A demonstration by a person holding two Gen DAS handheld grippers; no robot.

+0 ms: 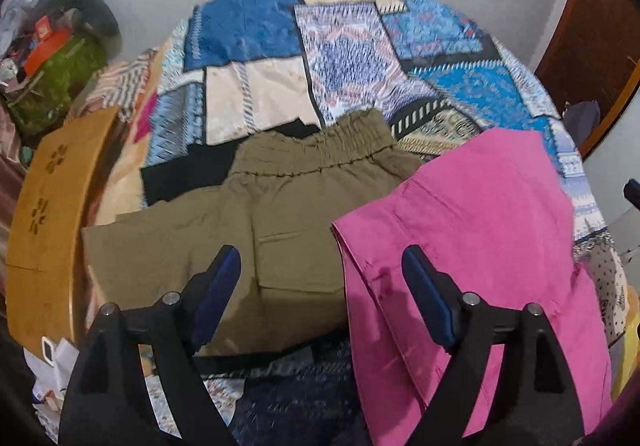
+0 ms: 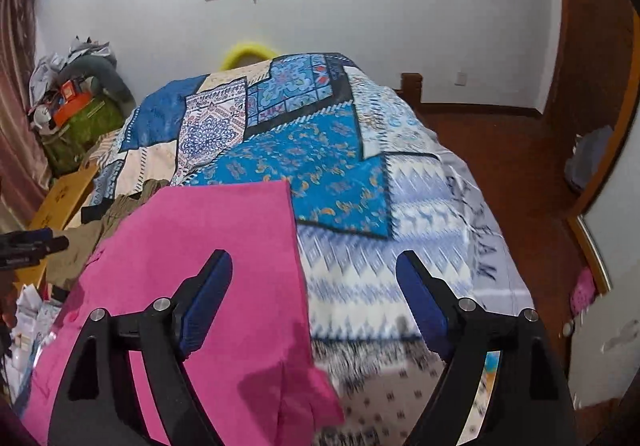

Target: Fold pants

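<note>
Pink pants (image 1: 472,246) lie folded flat on the patterned bedspread (image 1: 340,58), with folded olive pants (image 1: 256,206) beside them on the left. My left gripper (image 1: 322,266) hangs open above the gap where the two garments meet, nothing between its blue pads. In the right wrist view the pink pants (image 2: 200,266) fill the lower left and the olive pants (image 2: 80,246) peek out behind them. My right gripper (image 2: 314,270) is open over the right edge of the pink pants, holding nothing. The left gripper's tip shows at the far left edge.
A wooden board (image 1: 48,214) borders the bed on the left, with a cluttered pile and green bag (image 1: 52,86) beyond it. Papers lie on the floor at lower left. A red-brown floor (image 2: 500,150) and a door frame are to the right of the bed.
</note>
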